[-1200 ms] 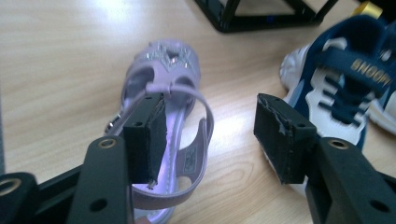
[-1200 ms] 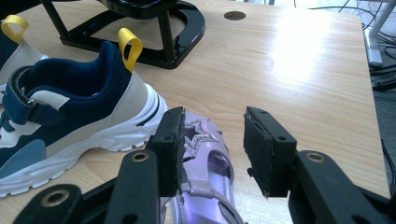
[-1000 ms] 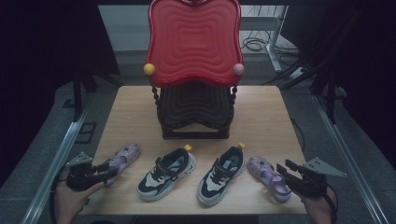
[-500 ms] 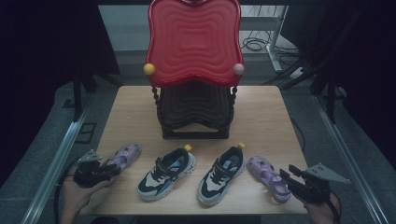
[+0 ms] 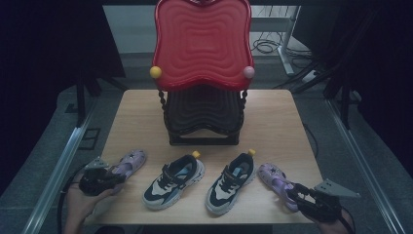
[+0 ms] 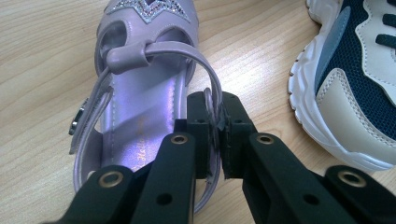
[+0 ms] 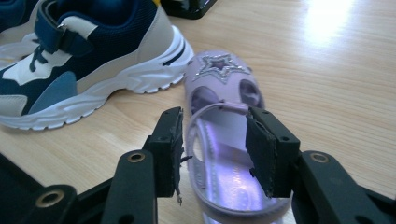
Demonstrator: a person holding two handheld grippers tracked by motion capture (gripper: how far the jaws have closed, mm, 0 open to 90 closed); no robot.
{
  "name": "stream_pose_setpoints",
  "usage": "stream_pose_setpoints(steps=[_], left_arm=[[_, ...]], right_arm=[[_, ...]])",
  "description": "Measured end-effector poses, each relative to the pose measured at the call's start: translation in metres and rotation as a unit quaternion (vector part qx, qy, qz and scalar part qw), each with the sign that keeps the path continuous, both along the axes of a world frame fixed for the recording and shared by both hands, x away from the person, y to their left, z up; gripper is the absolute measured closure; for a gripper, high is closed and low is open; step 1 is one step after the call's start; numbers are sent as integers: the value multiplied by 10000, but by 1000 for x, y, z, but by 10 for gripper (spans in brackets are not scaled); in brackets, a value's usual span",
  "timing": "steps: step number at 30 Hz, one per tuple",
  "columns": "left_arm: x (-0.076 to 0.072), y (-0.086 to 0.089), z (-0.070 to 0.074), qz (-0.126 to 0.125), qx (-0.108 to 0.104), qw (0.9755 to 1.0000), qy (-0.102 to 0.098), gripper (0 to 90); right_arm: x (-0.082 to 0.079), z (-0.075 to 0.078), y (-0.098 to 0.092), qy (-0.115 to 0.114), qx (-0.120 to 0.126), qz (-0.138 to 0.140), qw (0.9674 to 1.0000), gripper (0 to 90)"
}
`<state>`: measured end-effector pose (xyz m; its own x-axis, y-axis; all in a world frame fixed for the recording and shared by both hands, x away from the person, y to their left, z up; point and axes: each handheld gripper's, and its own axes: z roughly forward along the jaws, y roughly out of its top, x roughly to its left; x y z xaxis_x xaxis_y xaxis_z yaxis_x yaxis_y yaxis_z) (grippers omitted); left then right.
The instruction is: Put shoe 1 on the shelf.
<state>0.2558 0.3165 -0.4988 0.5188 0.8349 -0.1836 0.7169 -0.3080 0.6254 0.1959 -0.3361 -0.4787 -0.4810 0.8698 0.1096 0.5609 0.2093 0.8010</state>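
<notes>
Rack (image 5: 202,117) stands mid-table; four shoes lined in front of it. Left gripper (image 6: 218,133) pinched shut on heel strap of left sandal (image 6: 140,88) — sandal's long axis runs away from jaws, toe toward rack. Right gripper (image 7: 212,149) half open, jaws straddling heel end of right sandal (image 7: 224,140), gripping nothing yet — toe ahead, angled toward sneakers (image 5: 199,178).

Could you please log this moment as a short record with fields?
table: wooden table
rack: red and black shoe rack, at the table's far side
front row: left sandal, two sneakers, right sandal
left gripper: shut on left sandal's side strap
right gripper: open, jaws on either side of right sandal's heel
</notes>
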Motion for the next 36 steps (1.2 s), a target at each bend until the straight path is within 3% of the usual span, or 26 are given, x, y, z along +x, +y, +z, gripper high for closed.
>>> stream_pose_setpoints(steps=[7,14,20,23,28,36], left_arm=[[-1,0,-1,51,-38,10000,1,852],[-3,1,-2,132,-99,9998,-57,854],[-4,1,-3,209,-155,9996,-118,857],[-5,1,-2,253,-144,9995,-156,859],[-6,0,2,375,-94,9989,-255,867],[-10,7,8,589,-331,9967,-459,869]], right_arm=[[8,-11,9,304,-68,263,9992,575],[18,-23,14,656,-156,307,9973,694],[20,-23,14,712,-66,404,9966,827],[20,-24,14,714,-52,434,9965,841],[20,-24,7,681,256,318,9968,851],[22,-22,0,567,596,150,9965,853]])
